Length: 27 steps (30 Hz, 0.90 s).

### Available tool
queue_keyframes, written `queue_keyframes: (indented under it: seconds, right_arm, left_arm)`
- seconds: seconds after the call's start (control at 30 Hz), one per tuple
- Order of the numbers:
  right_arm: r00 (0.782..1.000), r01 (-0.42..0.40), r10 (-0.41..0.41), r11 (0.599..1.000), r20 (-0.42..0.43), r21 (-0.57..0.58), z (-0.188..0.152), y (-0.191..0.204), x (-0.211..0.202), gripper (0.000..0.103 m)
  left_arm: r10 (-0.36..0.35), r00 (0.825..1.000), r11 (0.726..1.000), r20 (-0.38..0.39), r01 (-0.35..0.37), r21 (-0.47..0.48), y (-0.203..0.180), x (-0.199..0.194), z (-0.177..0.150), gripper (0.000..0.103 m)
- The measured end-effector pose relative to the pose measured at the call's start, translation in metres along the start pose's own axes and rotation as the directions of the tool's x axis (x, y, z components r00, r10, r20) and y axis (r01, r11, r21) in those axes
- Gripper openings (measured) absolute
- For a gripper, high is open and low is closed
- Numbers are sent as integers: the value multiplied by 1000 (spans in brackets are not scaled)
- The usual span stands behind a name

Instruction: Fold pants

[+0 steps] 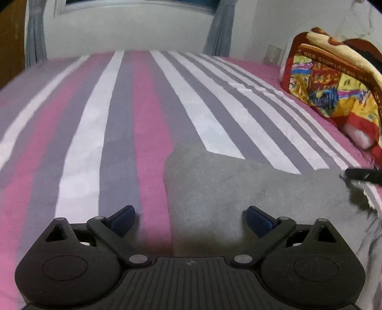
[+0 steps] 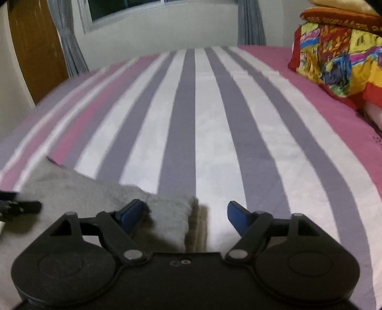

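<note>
Two grippers over bed (image 1: 143,107), both with fingers apart, nothing between pads. Left gripper (image 1: 189,214) hovers above gray pants (image 1: 226,186), at pants' left edge. Pants lie on striped bedsheet (image 2: 214,119) near bed's near edge, folded end toward its middle. Right gripper (image 2: 186,212) straddles pants' right folded edge, left finger (image 2: 130,214) over fabric, right finger (image 2: 236,214) over sheet. Colorful blanket (image 1: 334,83) piled at bed's far right corner.

A striped bedsheet (image 2: 210,133) runs to a pale wall (image 2: 155,31), window (image 2: 133,9) and grey curtains (image 2: 66,40).
</note>
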State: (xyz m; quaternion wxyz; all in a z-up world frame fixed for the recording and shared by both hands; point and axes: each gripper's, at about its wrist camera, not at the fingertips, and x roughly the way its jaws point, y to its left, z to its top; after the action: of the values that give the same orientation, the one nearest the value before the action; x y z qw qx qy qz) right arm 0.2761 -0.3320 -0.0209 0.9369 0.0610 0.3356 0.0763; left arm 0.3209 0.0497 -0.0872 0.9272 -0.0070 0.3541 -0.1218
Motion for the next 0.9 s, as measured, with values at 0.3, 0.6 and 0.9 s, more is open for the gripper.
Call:
queue_keyframes:
  seconds: [0.3,0.6,0.9]
  right_arm:
    - [996,-19,24,998,-83,63,-24,-2,-1,72]
    - [992,-20,23,999,-120,31,-42,8,-18,73]
    - [962,-205,247,937,-118,284,-61,-60,-40,80]
  left_arm:
    - [29,999,1000,-38,-29,-1,-3,-9,-27,99]
    - [9,999,1000,-42,-10,-20,-4,-31,-43,99]
    - [-291,956,939,-28,280,-202,51,-56,-84,99]
